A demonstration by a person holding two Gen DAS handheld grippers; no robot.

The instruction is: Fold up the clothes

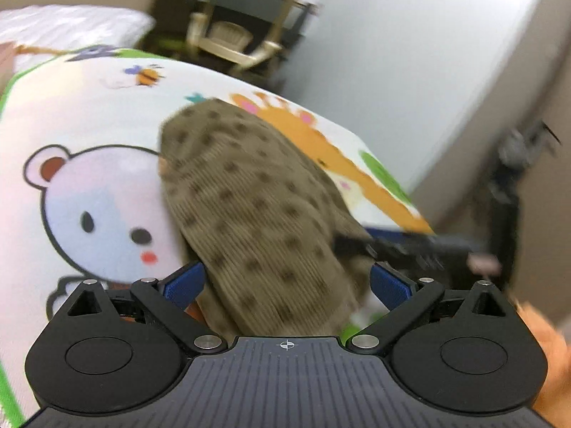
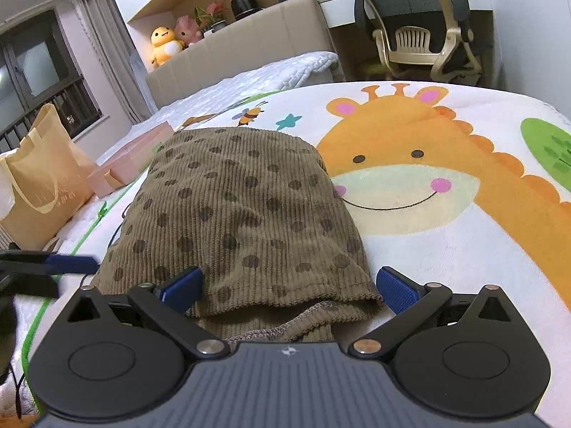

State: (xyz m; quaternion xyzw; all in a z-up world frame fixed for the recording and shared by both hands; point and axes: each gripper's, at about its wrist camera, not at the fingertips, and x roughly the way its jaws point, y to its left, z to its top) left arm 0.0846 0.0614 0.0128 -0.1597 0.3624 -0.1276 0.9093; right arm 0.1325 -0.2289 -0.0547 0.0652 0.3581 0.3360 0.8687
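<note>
A brown corduroy garment with dark dots (image 2: 246, 207) lies folded on a cartoon animal blanket (image 2: 446, 249); its doubled hem faces me. My right gripper (image 2: 289, 289) stands open at that near edge, with one blue pad on each side of the cloth and neither pressing it. In the blurred left wrist view the garment (image 1: 257, 196) runs away from my left gripper (image 1: 285, 285), which is open and straddles the cloth's near end. The right gripper (image 1: 410, 246) shows there at the garment's right edge. The left gripper's blue fingers (image 2: 67, 264) show at the left of the right wrist view.
The blanket covers a bed. A beige tote bag (image 2: 43, 182) and a pink box (image 2: 132, 160) lie at its left side. An office chair (image 2: 421, 25) stands beyond the far edge. Plush toys (image 2: 164, 44) sit above the headboard. A white wall (image 1: 410, 71) is on the right.
</note>
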